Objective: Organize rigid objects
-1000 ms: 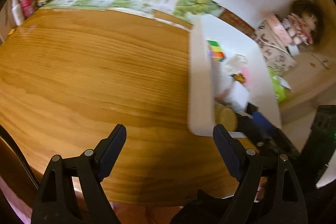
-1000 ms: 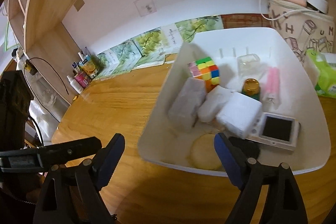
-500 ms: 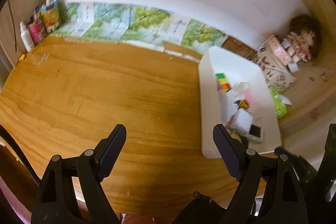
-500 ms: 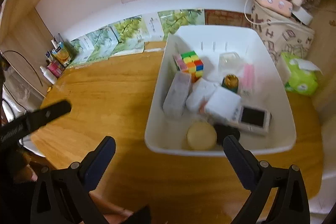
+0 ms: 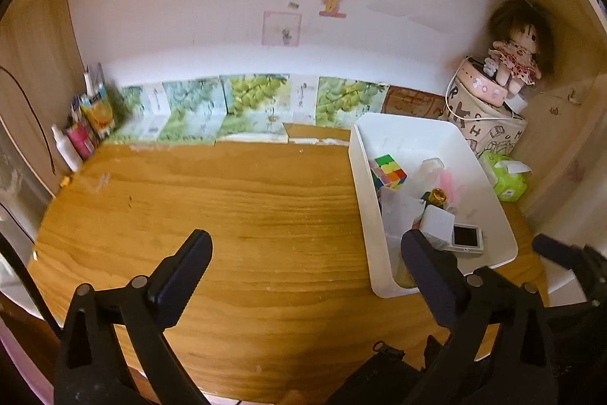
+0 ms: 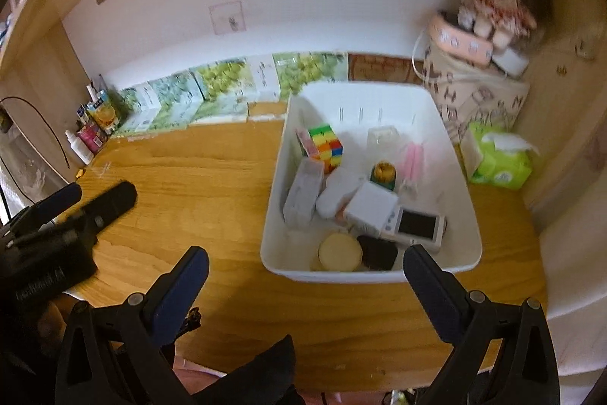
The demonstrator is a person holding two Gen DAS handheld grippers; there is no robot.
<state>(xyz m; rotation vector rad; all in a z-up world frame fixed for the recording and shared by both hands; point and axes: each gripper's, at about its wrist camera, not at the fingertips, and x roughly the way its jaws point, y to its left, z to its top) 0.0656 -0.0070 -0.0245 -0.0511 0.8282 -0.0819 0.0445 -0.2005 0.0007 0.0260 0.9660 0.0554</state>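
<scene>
A white bin (image 6: 466, 200) (image 5: 364, 185) stands on the right of the wooden desk (image 5: 242, 207). In it lie a colour cube (image 6: 324, 143) (image 5: 390, 171), white boxes (image 6: 371, 207), a small camera (image 6: 415, 226) (image 5: 466, 237), a gold-capped bottle (image 6: 384, 171), a yellow round tin (image 6: 338, 252), a black thing (image 6: 376, 252) and pink items (image 6: 413, 158). My left gripper (image 5: 303, 268) is open and empty above the desk, left of the bin. My right gripper (image 6: 303, 283) is open and empty, in front of the bin. The left gripper also shows in the right wrist view (image 6: 95, 207).
Bottles and a juice carton (image 5: 96, 112) stand at the back left corner. Green printed boxes (image 5: 250, 101) line the back wall. A fabric basket with a doll (image 5: 512, 52) and a green tissue pack (image 6: 500, 162) sit right of the bin.
Both grippers have pulled back and up from the bin, so more of the desk and wall shows. Both stay open and empty.
</scene>
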